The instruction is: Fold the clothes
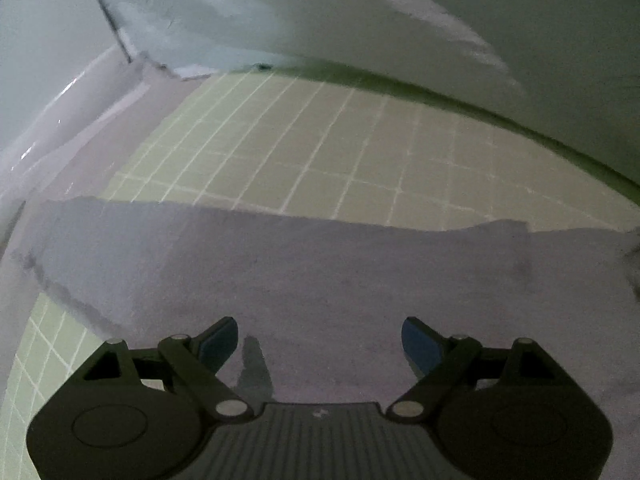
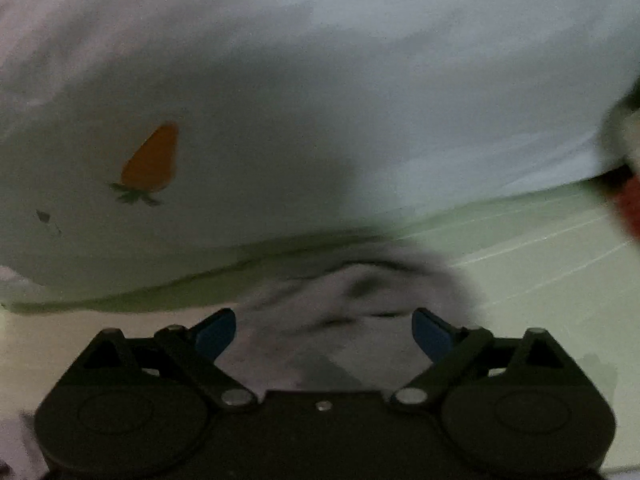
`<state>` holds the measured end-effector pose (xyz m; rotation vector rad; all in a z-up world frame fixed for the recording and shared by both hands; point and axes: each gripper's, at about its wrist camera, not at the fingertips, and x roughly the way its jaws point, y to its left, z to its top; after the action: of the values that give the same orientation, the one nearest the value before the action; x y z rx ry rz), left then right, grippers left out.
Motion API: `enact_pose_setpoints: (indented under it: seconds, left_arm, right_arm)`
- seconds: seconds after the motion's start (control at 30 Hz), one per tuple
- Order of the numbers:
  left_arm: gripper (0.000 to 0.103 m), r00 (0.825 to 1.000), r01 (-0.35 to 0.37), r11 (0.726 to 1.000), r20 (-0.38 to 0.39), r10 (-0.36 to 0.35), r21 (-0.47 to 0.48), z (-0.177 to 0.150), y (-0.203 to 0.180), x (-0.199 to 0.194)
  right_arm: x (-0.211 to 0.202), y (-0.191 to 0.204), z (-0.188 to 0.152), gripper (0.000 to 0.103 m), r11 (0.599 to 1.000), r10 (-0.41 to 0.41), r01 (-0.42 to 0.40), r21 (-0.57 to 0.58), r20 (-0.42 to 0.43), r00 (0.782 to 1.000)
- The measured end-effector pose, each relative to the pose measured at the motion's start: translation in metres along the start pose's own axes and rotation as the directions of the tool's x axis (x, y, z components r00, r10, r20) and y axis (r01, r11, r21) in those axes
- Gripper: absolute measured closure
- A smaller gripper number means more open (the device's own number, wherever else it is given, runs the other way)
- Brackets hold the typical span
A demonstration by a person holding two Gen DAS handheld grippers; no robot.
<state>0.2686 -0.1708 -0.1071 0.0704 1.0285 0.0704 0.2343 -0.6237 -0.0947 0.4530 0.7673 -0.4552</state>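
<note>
Left wrist view: we logged the left claw (image 1: 320, 340) spread apart, gripping nothing, above a pale lilac garment (image 1: 320, 272) lying flat on the gridded green mat (image 1: 340, 152). Right wrist view: right claw (image 2: 324, 332) likewise apart over bunched, blurred lilac cloth (image 2: 352, 292); we judged a hasty pinch might catch several layers, skewing any fold.
</note>
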Motion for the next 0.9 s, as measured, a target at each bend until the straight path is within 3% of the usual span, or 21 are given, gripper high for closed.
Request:
enact_pose_setpoints:
  seconds: [0.17,0.2,0.27,0.33,0.4,0.53,0.63,0.7,0.73,0.8,0.9]
  left_arm:
    - [0.008,1.000,-0.017,0.999,-0.023,0.016,-0.037,0.000,0.008,0.015]
    - [0.007,0.999,-0.020,0.999,-0.026,0.018,-0.043,0.000,0.009,0.018]
    - [0.004,1.000,-0.018,0.999,-0.025,0.016,-0.049,0.000,0.010,0.019]
    - [0.003,1.000,-0.016,0.998,-0.023,0.014,-0.056,0.000,0.011,0.020]
    - [0.002,1.000,-0.014,0.998,-0.021,0.012,-0.062,-0.001,0.012,0.020]
    - [0.000,1.000,-0.010,0.997,-0.018,0.008,-0.074,-0.001,0.014,0.022]
    - [0.000,1.000,-0.007,0.996,-0.015,0.005,-0.084,-0.001,0.015,0.023]
    - [0.000,1.000,-0.005,0.996,-0.014,0.003,-0.090,-0.001,0.016,0.024]
    - [0.000,1.000,-0.005,0.996,-0.013,0.004,-0.092,-0.001,0.016,0.024]
    - [0.000,1.000,-0.016,0.996,-0.017,0.015,-0.086,-0.001,0.016,0.022]
    - [0.000,0.999,-0.031,0.996,-0.020,0.030,-0.079,-0.001,0.016,0.017]
  right_arm:
    - [0.049,0.031,-0.005,0.009,0.996,-0.051,0.059,0.070,-0.122,0.991]
    - [0.050,0.035,-0.006,0.013,0.996,-0.053,0.061,0.071,-0.115,0.992]
    - [0.052,0.046,-0.006,0.027,0.997,-0.046,0.051,0.050,-0.096,0.994]
    - [0.054,0.060,-0.004,0.072,0.999,-0.031,0.031,0.005,-0.085,0.996]
    - [0.061,0.075,0.002,0.083,0.999,0.017,-0.021,-0.042,-0.092,0.996]
    - [0.069,0.117,0.018,0.087,0.985,0.143,-0.150,-0.087,-0.085,0.986]
    - [0.065,0.151,0.024,0.088,0.958,0.251,-0.257,-0.126,-0.060,0.966]
    - [0.064,0.166,0.020,0.082,0.927,0.335,-0.341,-0.158,-0.061,0.940]
    - [0.063,0.170,0.017,0.064,0.922,0.337,-0.346,-0.173,-0.077,0.938]
    - [0.054,0.172,0.009,0.038,0.916,0.329,-0.342,-0.209,-0.094,0.940]
    - [0.022,0.158,-0.005,0.016,0.910,0.312,-0.317,-0.267,-0.063,0.948]
